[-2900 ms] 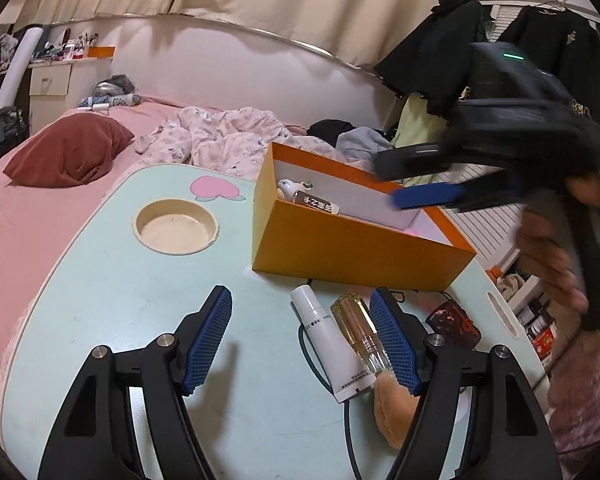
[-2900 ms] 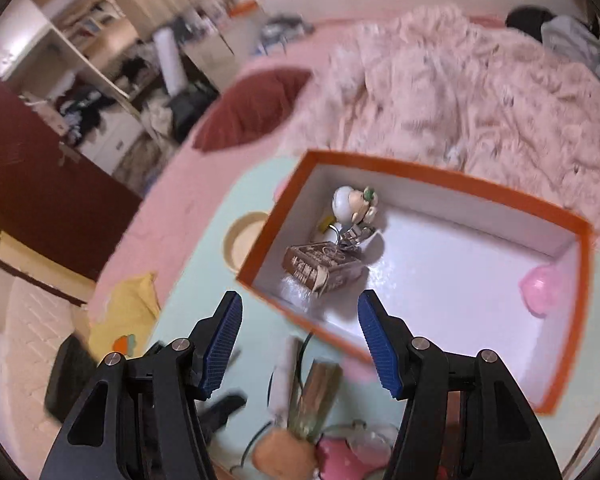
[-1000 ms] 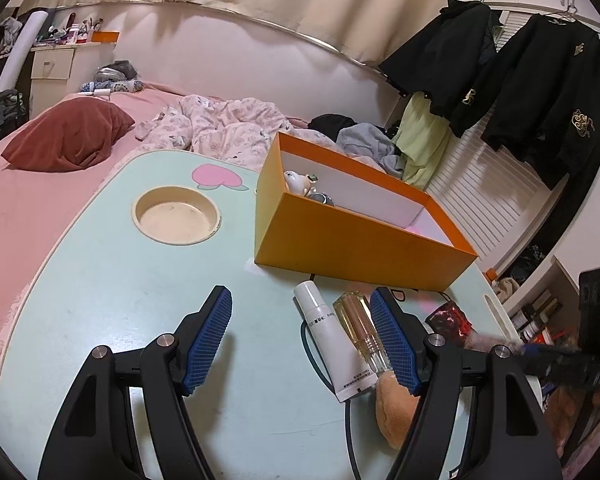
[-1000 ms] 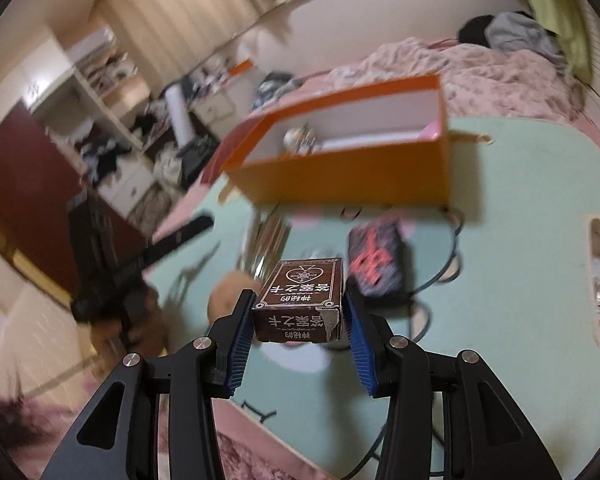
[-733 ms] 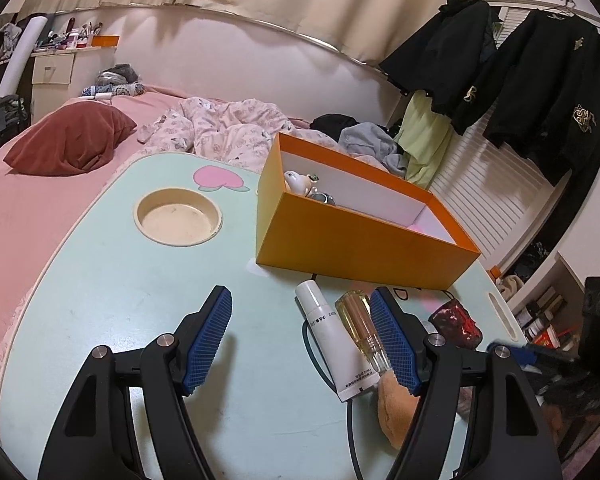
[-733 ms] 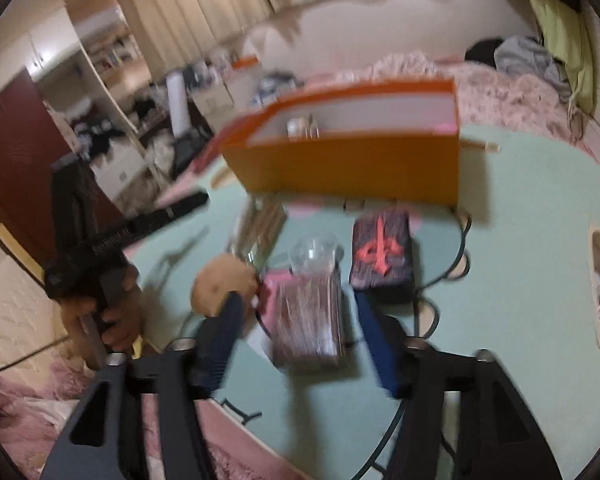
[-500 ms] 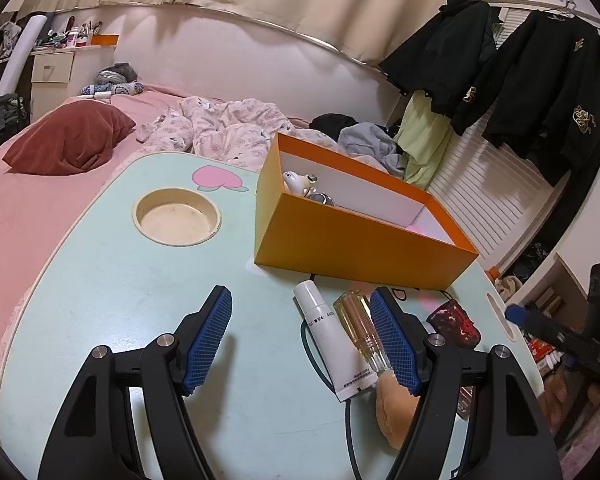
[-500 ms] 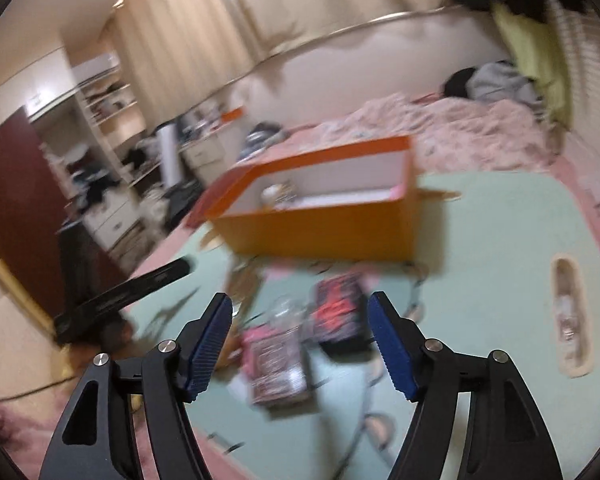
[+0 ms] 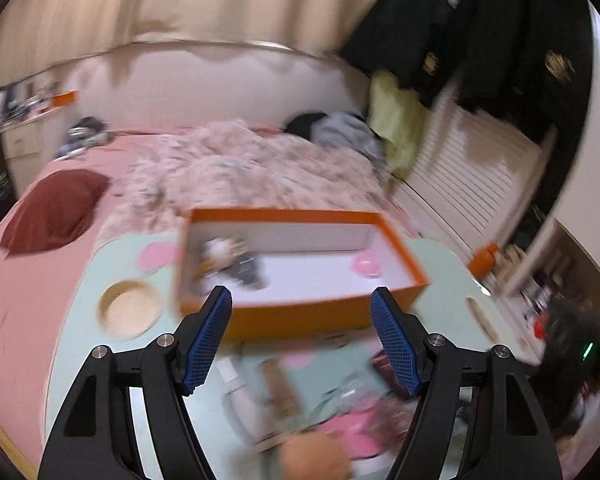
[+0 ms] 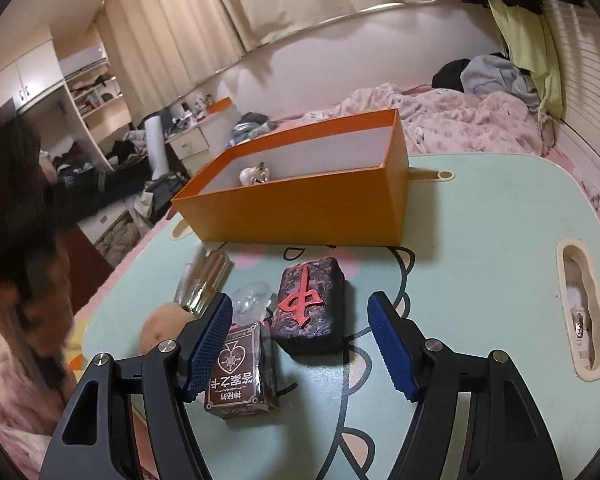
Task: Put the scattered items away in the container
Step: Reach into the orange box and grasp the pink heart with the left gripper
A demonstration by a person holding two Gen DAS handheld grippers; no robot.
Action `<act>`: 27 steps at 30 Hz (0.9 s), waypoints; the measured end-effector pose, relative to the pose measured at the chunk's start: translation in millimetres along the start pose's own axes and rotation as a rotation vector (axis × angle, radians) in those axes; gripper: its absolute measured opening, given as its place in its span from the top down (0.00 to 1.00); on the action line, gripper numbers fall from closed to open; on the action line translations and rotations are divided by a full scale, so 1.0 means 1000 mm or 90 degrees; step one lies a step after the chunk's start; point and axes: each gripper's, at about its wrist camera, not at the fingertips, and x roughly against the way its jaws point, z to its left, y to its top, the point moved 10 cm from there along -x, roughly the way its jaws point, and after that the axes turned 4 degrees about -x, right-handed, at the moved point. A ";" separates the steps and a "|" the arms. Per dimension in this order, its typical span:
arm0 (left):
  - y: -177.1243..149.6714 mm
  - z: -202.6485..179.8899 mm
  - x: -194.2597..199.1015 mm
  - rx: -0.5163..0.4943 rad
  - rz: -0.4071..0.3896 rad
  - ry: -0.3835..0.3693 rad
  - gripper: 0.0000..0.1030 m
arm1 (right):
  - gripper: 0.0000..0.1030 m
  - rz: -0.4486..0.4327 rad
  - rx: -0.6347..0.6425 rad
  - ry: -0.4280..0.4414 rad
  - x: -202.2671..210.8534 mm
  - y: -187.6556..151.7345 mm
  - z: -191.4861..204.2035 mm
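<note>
The right tongs (image 10: 300, 342) have just been opening and stand wide with nothing gripped, the brown printed card box (image 10: 241, 378) lying on the pale green desk (image 10: 480, 248) just beside the left pad. The left tongs (image 9: 302, 338) gape empty too. At twelve o'clock sits the orange rectangular cardboard box (image 10: 300, 204), a dark carved block with a red character (image 10: 309, 310) before it.

Bare table (image 10: 480, 264) lies right of the mahjong block (image 10: 308, 308); the orange box (image 10: 300, 212) blocks beyond.
</note>
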 end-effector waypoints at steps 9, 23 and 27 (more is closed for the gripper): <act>0.023 -0.030 -0.132 0.075 0.281 -0.049 0.38 | 0.32 -0.005 -0.011 0.014 0.003 -0.003 0.001; 0.006 -0.028 -0.206 0.157 0.347 -0.018 0.51 | 0.32 -0.013 -0.015 0.030 0.005 -0.004 0.004; 0.007 -0.023 -0.208 0.148 0.344 -0.016 0.54 | 0.32 -0.012 -0.016 0.030 0.004 -0.003 0.004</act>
